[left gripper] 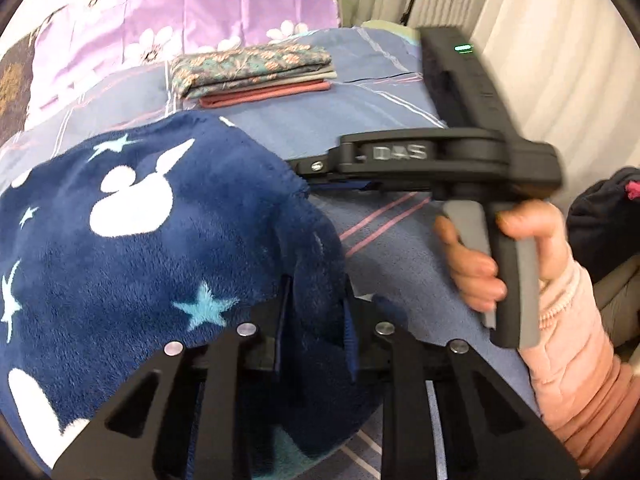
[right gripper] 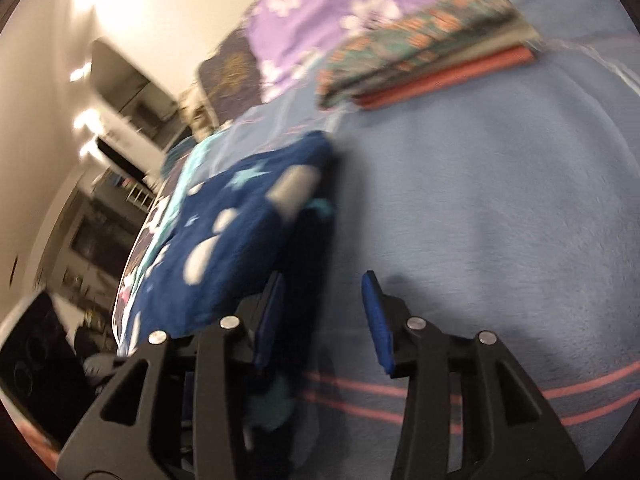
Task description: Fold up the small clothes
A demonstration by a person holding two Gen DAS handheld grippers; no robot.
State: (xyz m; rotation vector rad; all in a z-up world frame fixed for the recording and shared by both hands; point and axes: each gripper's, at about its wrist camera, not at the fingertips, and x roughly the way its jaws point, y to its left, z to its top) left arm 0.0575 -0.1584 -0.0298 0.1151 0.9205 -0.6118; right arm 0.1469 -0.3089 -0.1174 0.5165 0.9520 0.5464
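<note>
A navy fleece garment [left gripper: 132, 240] with white shapes and light-blue stars lies bunched on the blue bedspread [left gripper: 400, 264]. My left gripper [left gripper: 316, 332] is shut on a fold of its right edge. My right gripper [left gripper: 320, 168], held by a hand in a pink sleeve, reaches in from the right at the garment's far edge. In the right wrist view the right gripper [right gripper: 324, 320] stands open, its jaws apart, and the garment [right gripper: 240, 216] lies by its left finger [right gripper: 272, 320]. The frame is blurred.
A stack of folded clothes [left gripper: 256, 72] lies further back on the bed, also in the right wrist view [right gripper: 432, 56]. A purple flowered pillow [left gripper: 200, 12] sits behind it. A pale curtain [left gripper: 552, 60] hangs on the right.
</note>
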